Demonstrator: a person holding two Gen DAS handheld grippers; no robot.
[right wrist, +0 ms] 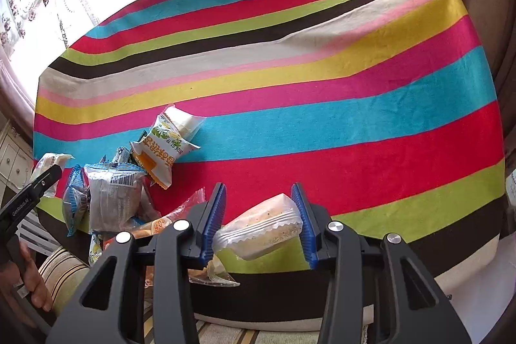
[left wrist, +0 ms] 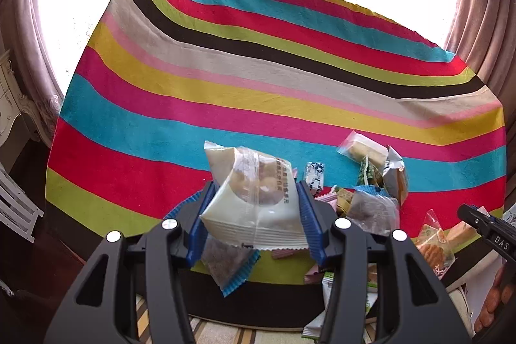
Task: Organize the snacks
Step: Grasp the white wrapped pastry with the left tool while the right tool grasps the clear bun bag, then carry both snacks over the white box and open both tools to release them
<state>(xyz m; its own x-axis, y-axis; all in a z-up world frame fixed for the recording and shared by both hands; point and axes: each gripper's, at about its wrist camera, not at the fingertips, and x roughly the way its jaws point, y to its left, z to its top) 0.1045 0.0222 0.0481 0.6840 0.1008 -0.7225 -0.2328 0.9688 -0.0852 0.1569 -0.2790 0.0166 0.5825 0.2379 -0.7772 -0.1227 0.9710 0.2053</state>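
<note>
My left gripper (left wrist: 254,192) is shut on a white and clear pastry packet (left wrist: 251,199), held above the near edge of the striped table (left wrist: 225,86). My right gripper (right wrist: 259,202) is shut on a clear packet with a pale speckled bar (right wrist: 262,231), held over the green stripe near the table's front. A heap of snack packets (left wrist: 371,195) lies on the table between the two grippers. It also shows in the right wrist view (right wrist: 113,192). The left gripper's body shows at the left edge of the right wrist view (right wrist: 29,195).
A blue-edged clear packet (left wrist: 229,266) lies under my left gripper. A green and orange packet (right wrist: 161,150) lies at the heap's far side. Curtains (left wrist: 477,5) and a bright window stand behind the table. A white cabinet (left wrist: 13,105) stands at the left.
</note>
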